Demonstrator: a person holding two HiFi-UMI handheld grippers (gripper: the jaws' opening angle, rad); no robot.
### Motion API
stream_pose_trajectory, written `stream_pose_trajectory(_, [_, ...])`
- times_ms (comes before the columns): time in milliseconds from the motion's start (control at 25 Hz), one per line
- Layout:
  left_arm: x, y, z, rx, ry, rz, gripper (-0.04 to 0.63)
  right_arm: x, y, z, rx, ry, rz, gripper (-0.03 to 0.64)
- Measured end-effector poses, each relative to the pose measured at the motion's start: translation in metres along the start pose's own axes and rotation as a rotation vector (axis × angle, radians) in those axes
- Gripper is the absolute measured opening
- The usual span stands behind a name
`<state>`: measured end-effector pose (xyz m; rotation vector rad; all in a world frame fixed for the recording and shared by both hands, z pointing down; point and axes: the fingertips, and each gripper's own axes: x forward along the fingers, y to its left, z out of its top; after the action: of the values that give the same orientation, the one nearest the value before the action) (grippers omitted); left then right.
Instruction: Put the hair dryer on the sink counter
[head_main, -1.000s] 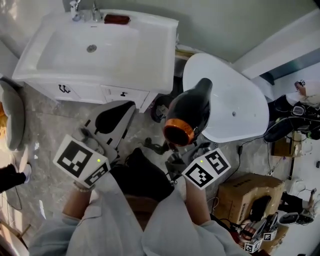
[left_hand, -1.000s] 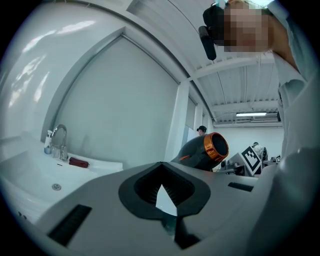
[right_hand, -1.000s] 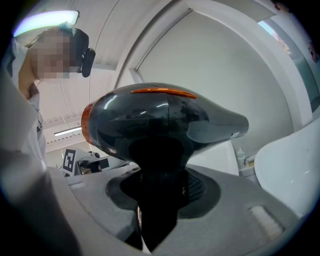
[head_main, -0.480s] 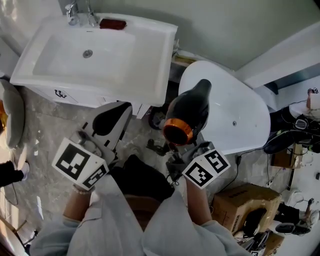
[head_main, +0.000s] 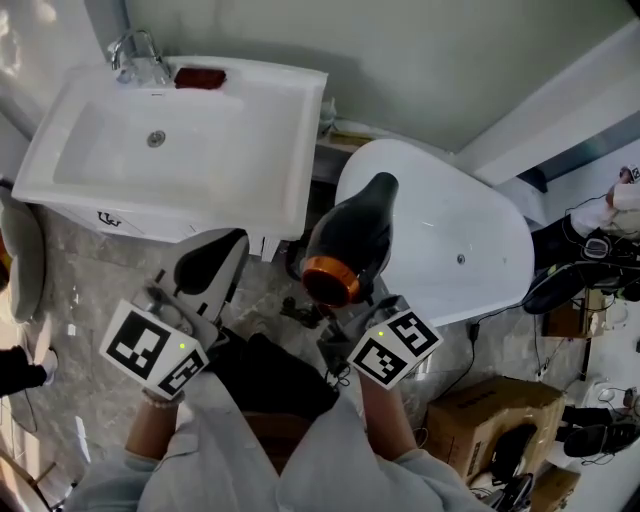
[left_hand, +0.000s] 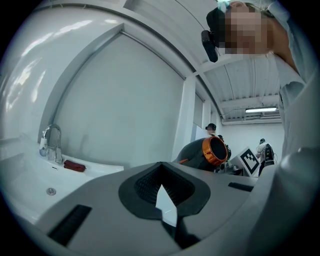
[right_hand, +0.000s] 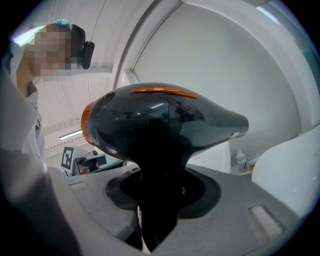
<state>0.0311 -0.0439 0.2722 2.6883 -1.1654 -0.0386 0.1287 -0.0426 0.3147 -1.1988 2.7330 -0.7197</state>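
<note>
A black hair dryer (head_main: 350, 235) with an orange ring at its back end is held upright in the air by its handle. My right gripper (head_main: 342, 303) is shut on that handle, right of the sink's corner and above the floor. In the right gripper view the dryer (right_hand: 165, 125) fills the middle, its handle pinched by the right gripper (right_hand: 157, 200). The white sink counter (head_main: 290, 130) lies at the upper left. My left gripper (head_main: 232, 243) hovers just below the counter's front edge, shut and with nothing in it. The left gripper view shows the left gripper (left_hand: 162, 192) and the dryer (left_hand: 202, 152).
A faucet (head_main: 135, 50) and a red item (head_main: 200, 77) sit on the sink's back edge. A white oval tub (head_main: 450, 230) is behind and right of the dryer. Cardboard boxes (head_main: 500, 420) and cables are at the lower right, and a grey seat (head_main: 20, 250) at the left.
The dryer and both grippers have drifted a little to the left, toward the sink's right side. The grip on the handle is the same.
</note>
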Motion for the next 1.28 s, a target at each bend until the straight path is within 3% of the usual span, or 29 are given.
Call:
stream_pose_trajectory(480, [0.015, 0.01, 0.001, 0.008, 0.011, -0.02, 0.003, 0.008, -0.014, 0.008, -0.009, -0.011, -0.026, 0.155])
stream_pose_trajectory(1280, [0.086, 0.075, 0.022, 0.009, 0.04, -0.176, 0.003, 0.065, -0.057, 0.037, -0.029, -0.026, -0.135, 0.155])
